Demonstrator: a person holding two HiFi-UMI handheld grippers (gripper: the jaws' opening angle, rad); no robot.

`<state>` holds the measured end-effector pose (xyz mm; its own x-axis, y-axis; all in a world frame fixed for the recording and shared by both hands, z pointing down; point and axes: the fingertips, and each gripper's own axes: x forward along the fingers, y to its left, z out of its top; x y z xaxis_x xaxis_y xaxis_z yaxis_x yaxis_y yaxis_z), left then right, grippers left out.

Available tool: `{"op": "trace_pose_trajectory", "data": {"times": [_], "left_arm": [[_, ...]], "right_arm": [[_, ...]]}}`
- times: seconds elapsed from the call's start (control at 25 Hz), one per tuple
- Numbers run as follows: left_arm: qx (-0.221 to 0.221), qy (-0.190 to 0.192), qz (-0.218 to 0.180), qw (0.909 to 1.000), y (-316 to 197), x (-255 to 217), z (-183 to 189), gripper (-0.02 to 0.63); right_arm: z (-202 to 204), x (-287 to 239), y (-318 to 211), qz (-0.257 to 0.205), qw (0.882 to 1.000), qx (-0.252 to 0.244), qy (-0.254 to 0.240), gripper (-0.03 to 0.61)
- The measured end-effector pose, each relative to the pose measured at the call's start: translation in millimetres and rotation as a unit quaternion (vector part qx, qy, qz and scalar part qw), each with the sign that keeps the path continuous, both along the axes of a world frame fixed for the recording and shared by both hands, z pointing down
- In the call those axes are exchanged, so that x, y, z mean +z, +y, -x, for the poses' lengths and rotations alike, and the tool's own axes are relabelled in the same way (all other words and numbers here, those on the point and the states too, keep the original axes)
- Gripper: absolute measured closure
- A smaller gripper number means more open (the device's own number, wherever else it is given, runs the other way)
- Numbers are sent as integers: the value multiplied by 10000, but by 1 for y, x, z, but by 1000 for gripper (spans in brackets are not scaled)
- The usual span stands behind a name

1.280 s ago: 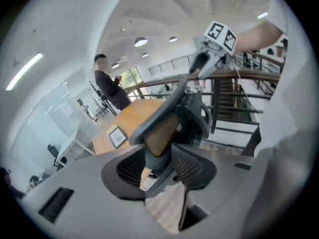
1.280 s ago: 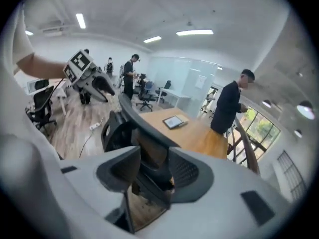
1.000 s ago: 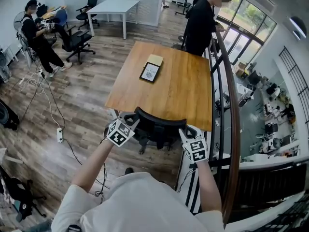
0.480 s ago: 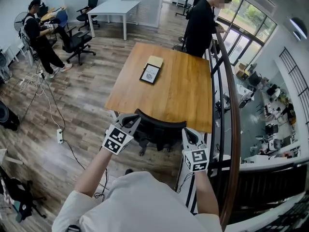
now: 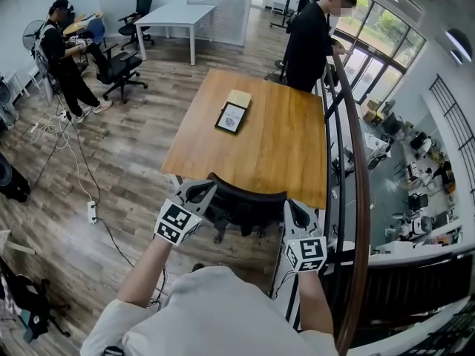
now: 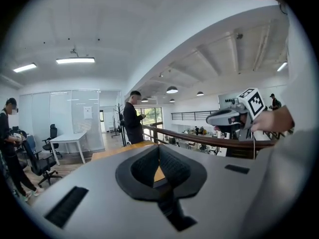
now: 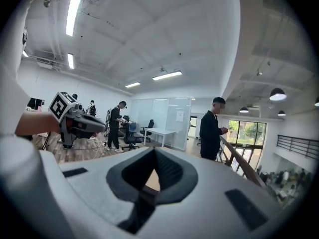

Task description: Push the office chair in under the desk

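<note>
A black office chair (image 5: 249, 202) stands tucked against the near edge of the wooden desk (image 5: 274, 139), with its back rising just above the edge. My left gripper (image 5: 202, 190) hovers at the chair back's left end. Its jaws have just closed and nothing is between them. My right gripper (image 5: 294, 208) is at the back's right end, shut and empty too. In the left gripper view the dark pads (image 6: 172, 164) meet in front of the room. The right gripper view shows the same, with the pads (image 7: 167, 169) together.
A framed tablet (image 5: 231, 117) and a tan book (image 5: 239, 99) lie on the desk. A person in black (image 5: 308, 39) stands at its far end, by the wooden railing (image 5: 349, 162). Another person (image 5: 63, 58), chairs (image 5: 119, 65), a white table (image 5: 174, 12) and floor cables (image 5: 92, 211) are to the left.
Both grippers have lifted up and off the sides of the chair's back, and their jaws have gone from open to shut. The chair stays at the desk.
</note>
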<state>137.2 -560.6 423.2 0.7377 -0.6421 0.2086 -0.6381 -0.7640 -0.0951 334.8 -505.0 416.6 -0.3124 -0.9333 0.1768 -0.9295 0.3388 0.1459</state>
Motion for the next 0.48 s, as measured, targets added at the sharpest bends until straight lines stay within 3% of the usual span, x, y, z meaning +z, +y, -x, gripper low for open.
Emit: {"op": "trace_pose_trajectory", "data": {"times": [0.48], "left_arm": [[-107, 181, 82, 9997, -10, 3, 8, 620]], "right_arm": [[0, -3, -9, -28, 9999, 7, -113, 577]]}}
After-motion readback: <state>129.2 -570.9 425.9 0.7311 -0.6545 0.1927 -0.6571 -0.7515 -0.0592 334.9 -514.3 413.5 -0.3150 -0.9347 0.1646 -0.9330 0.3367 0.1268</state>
